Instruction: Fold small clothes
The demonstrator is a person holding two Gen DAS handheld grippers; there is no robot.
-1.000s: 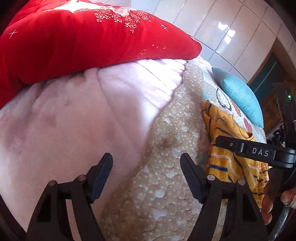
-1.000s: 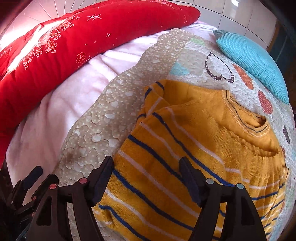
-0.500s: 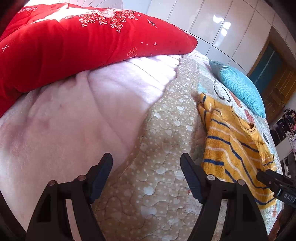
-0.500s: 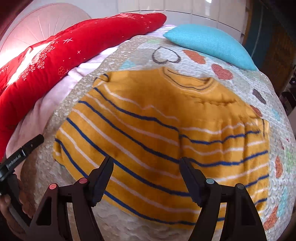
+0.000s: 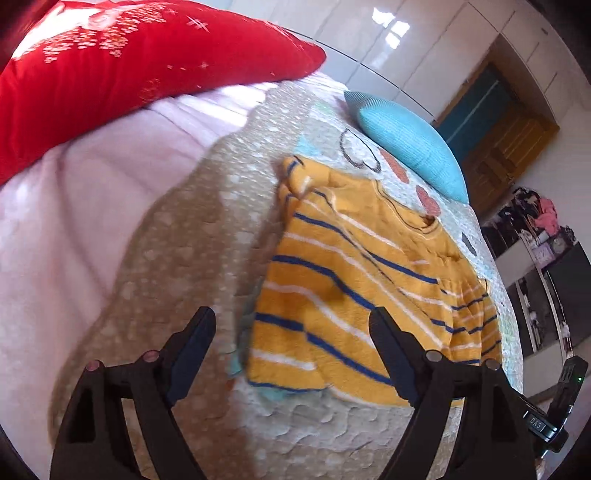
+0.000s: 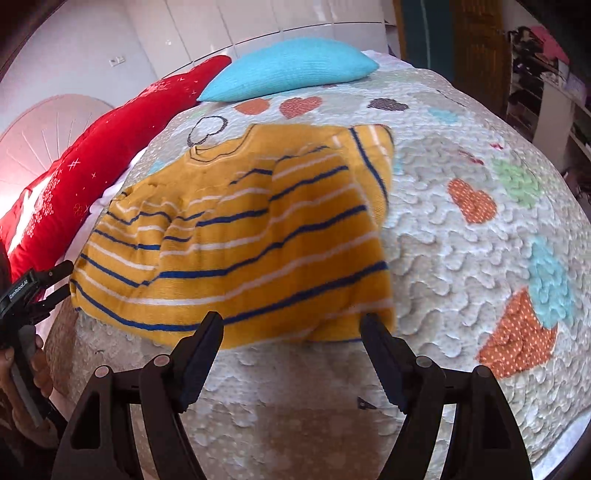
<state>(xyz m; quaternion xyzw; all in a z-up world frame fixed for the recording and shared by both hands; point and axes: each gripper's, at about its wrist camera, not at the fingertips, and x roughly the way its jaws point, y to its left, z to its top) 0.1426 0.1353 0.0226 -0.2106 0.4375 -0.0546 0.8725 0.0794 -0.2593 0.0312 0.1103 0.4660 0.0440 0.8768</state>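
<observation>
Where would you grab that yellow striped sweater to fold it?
Probably at the bottom hem corners of the sweater, coming in from the near edge. It lies flat on the quilt with its hem facing both open grippers, collar at the far end.

- Bright daylight fills the room, and glare gleams off the glossy white wall panels.
- The pink blanket looks washed out where the light lands.
- Motion blur smears the striped sweater and the quilt beside it.
- Both fisheye views bend the bed into a dome, with dark corners.
- A soft shadow lies under the sweater's near hem.
</observation>
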